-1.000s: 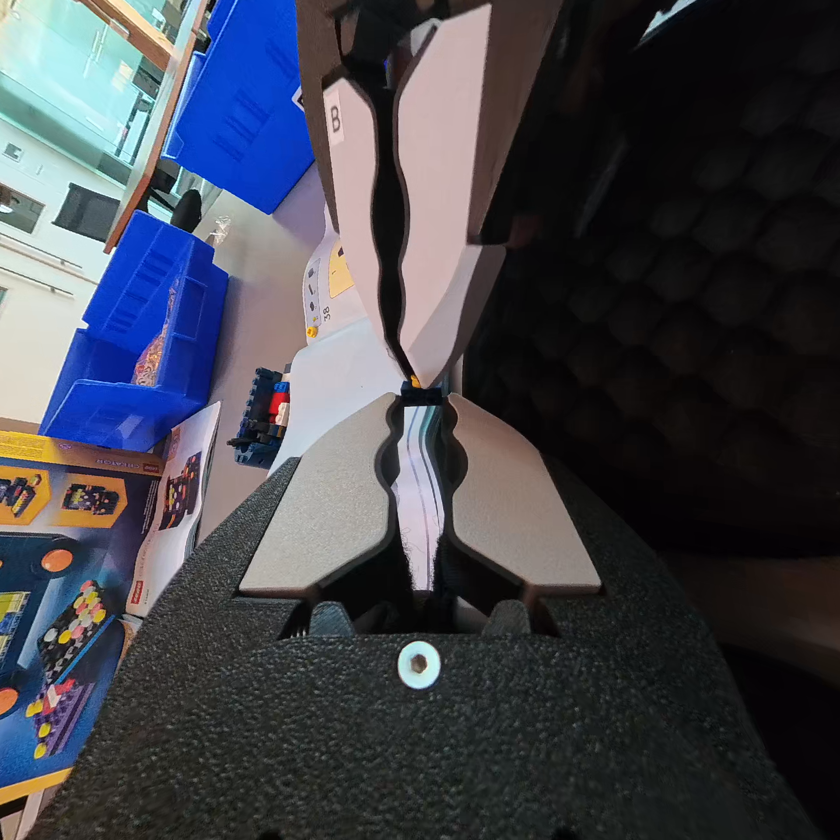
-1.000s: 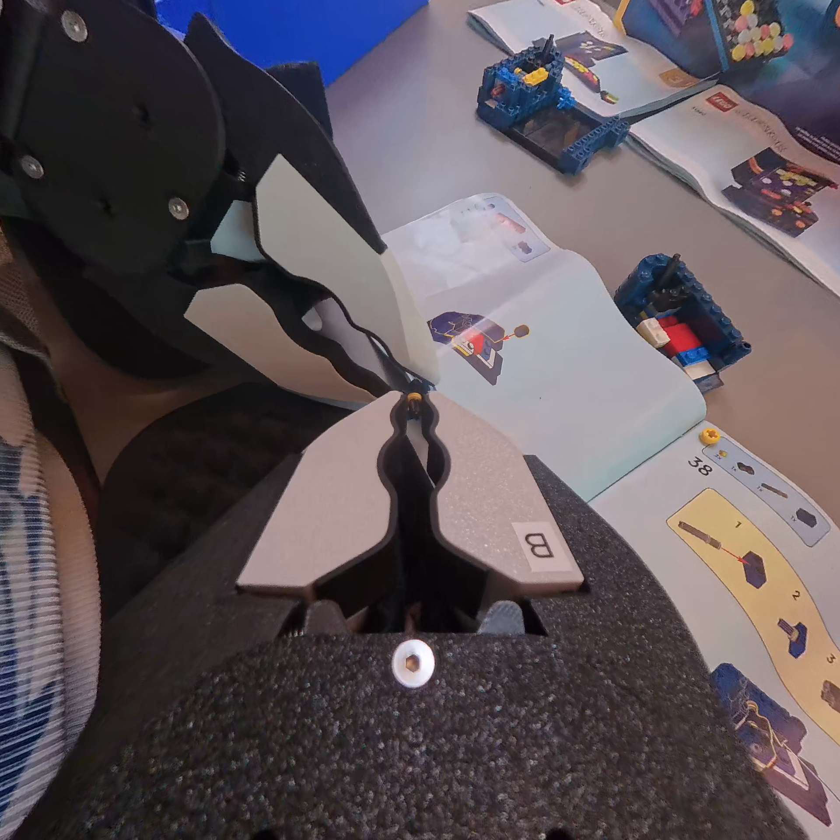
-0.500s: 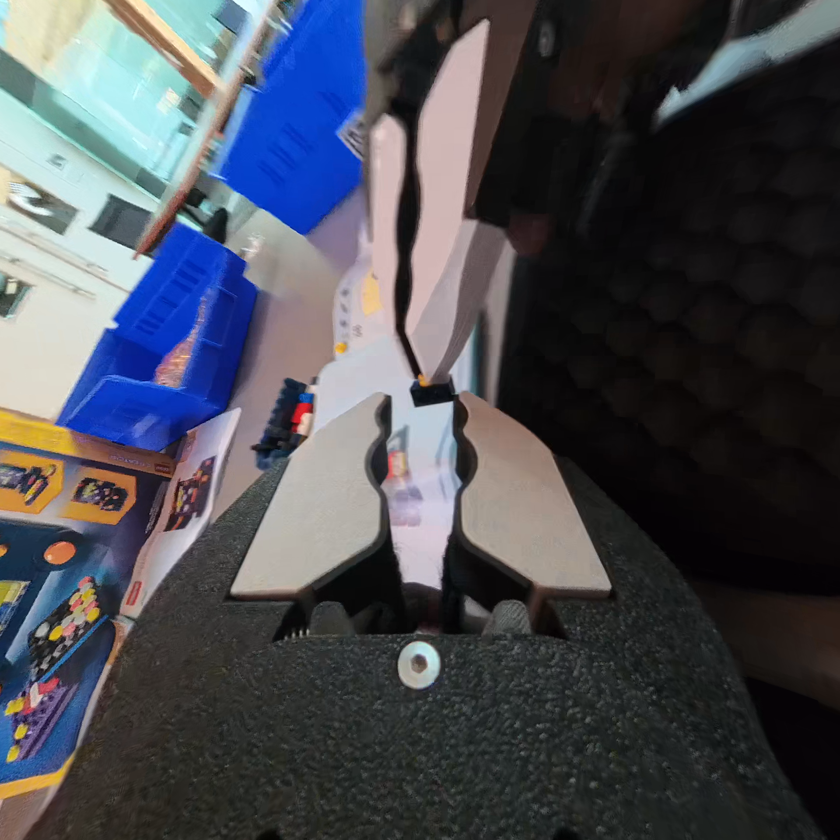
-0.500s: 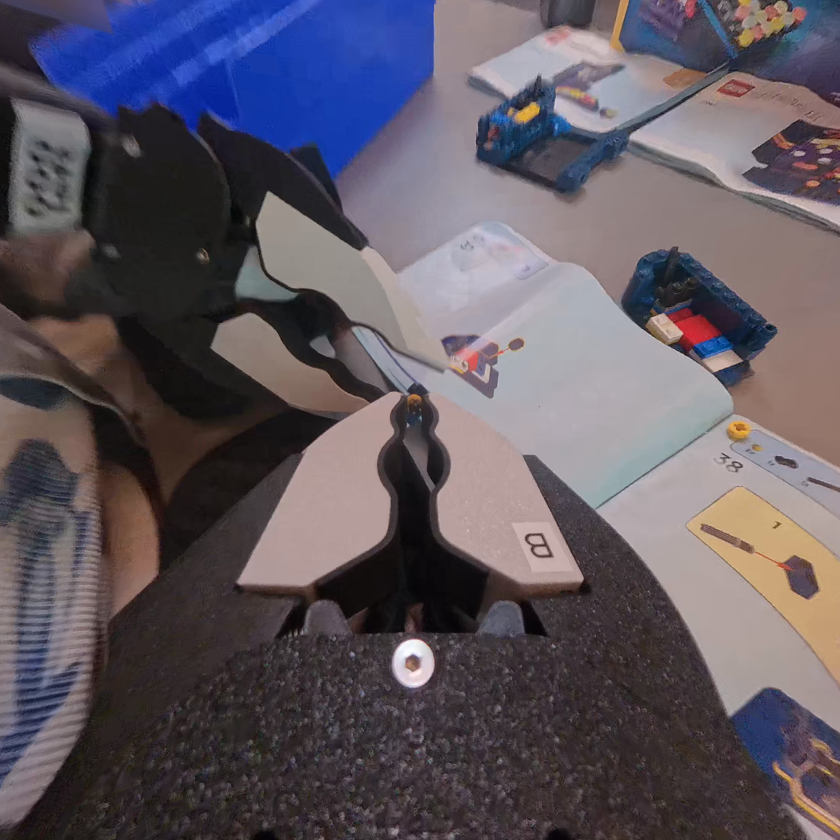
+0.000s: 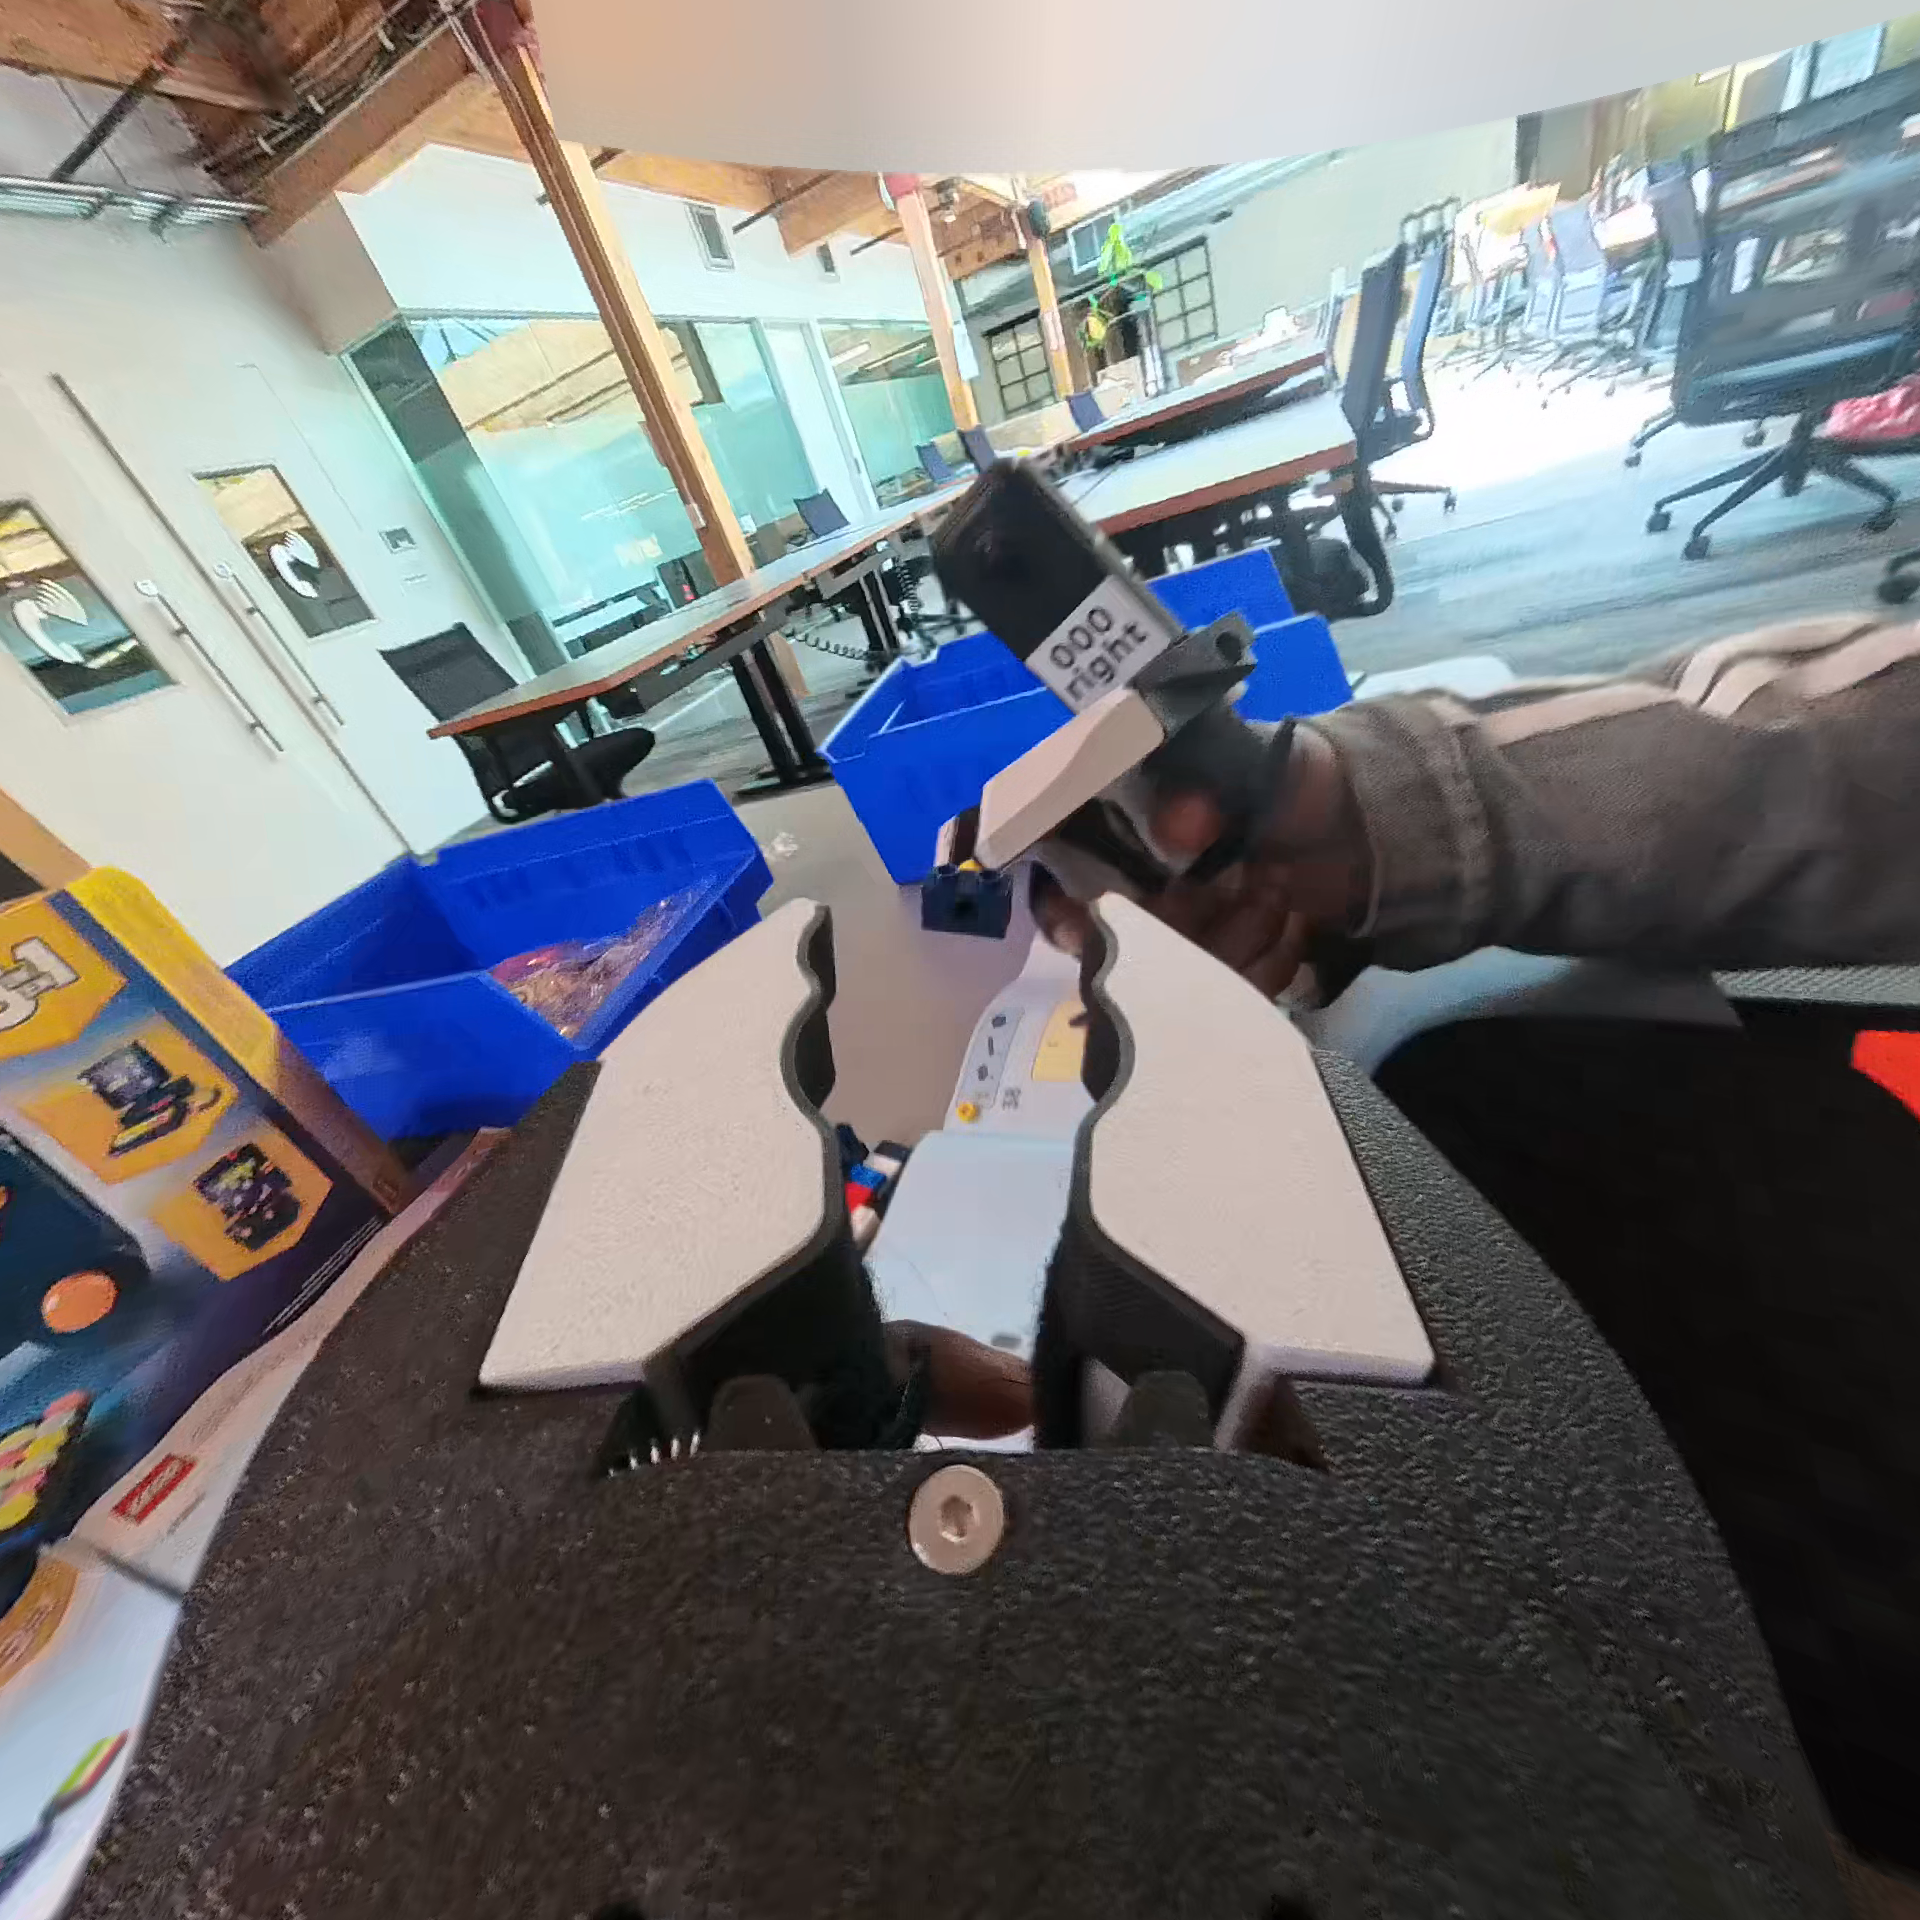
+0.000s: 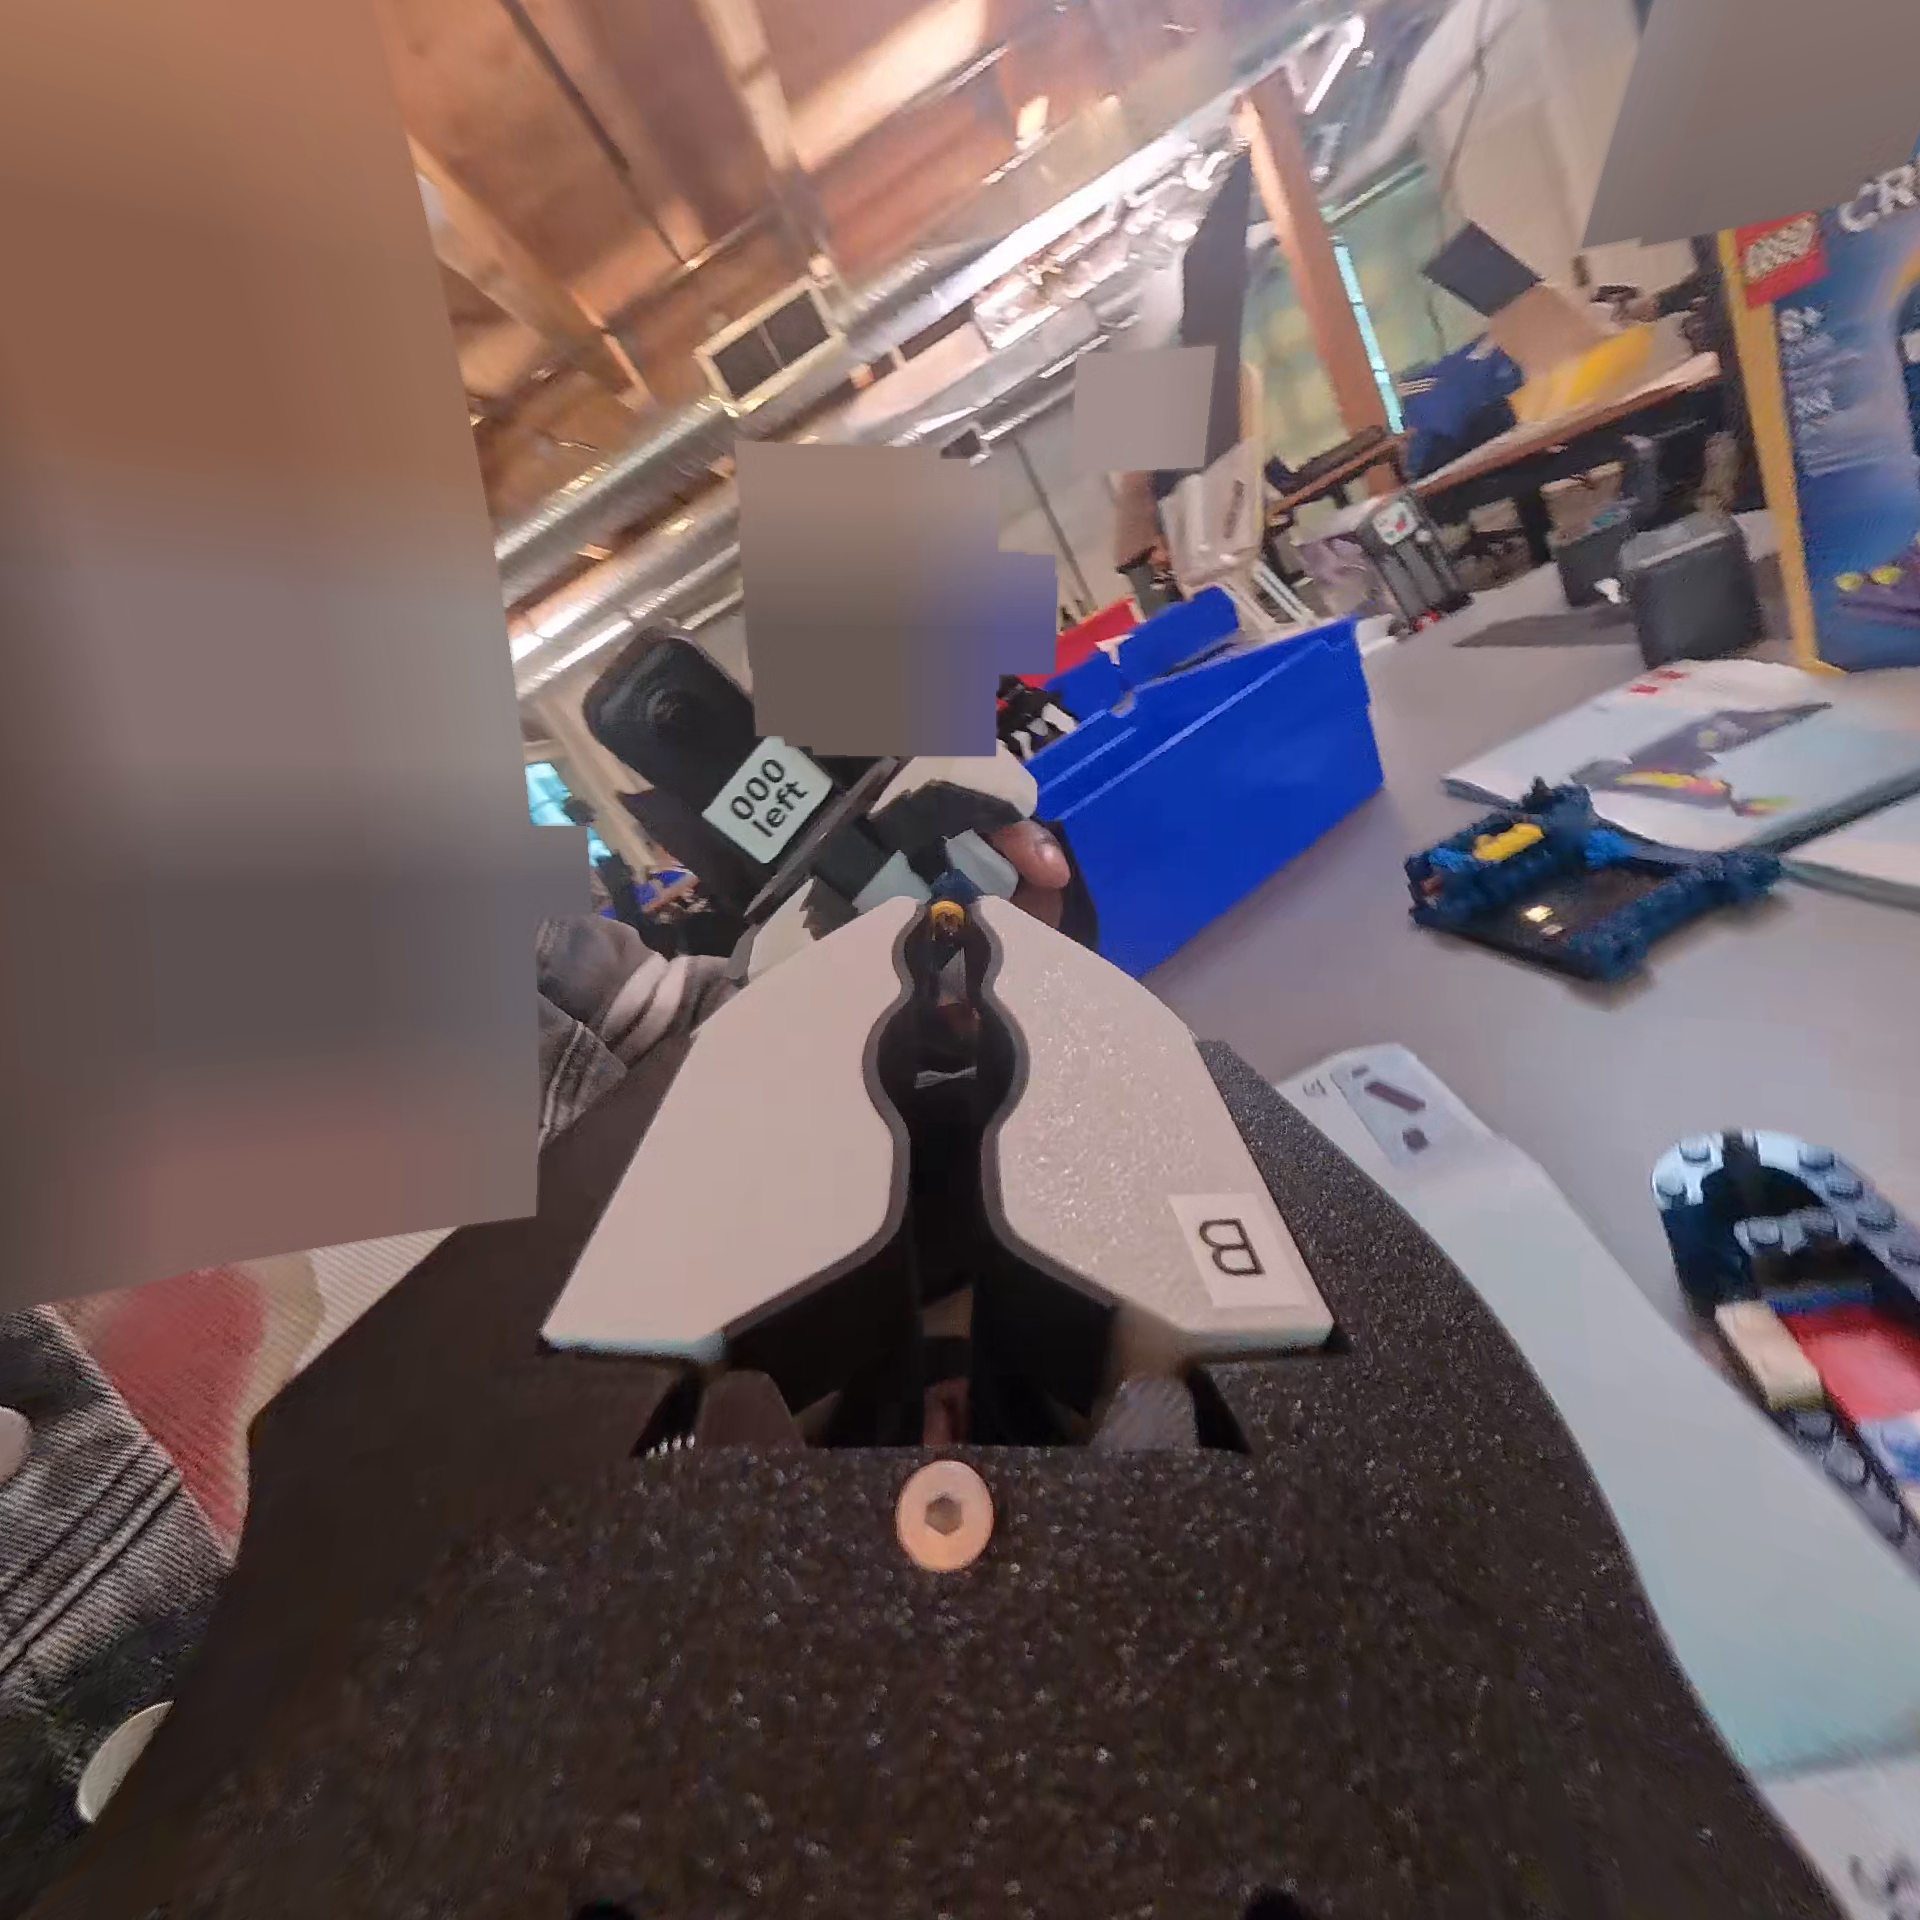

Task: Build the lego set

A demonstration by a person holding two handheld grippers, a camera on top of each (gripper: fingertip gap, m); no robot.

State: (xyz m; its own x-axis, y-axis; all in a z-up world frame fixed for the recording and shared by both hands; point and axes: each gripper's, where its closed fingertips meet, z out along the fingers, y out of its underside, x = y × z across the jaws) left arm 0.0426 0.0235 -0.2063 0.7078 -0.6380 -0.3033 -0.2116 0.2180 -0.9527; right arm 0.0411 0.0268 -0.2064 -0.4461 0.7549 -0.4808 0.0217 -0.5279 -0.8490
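Fingers of my left gripper [image 5: 956,935] stand wide apart with nothing between them. My right gripper [image 6: 943,914] is clamped on a small yellow peg [image 6: 943,912] plugged into a dark blue studded brick [image 5: 966,902], held above the open instruction booklet [image 5: 1023,1049] on the grey bench [image 6: 1403,966].

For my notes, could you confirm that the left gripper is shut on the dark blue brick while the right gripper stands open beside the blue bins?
Not quite: the grippers are swapped. In the left wrist view the right gripper grips the dark blue brick by its yellow piece, and the left gripper stands open. The blue bins are there.
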